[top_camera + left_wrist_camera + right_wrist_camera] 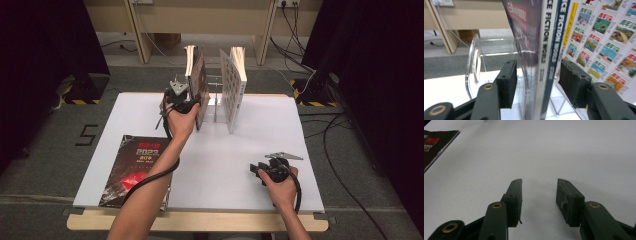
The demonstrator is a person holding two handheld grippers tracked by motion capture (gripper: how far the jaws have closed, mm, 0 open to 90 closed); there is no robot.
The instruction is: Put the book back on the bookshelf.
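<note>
My left gripper (536,85) straddles the upright magazine (541,50) in the rack (474,65), jaws spread either side of its vertical spine, untouched; right gripper (539,200) idles spread, well nearer me.

Glossy paper magazine (541,50) in a clear plastic rack (477,60) on a matt white tabletop (225,165).

Black claws (538,200), brass rivets, black cables
</note>
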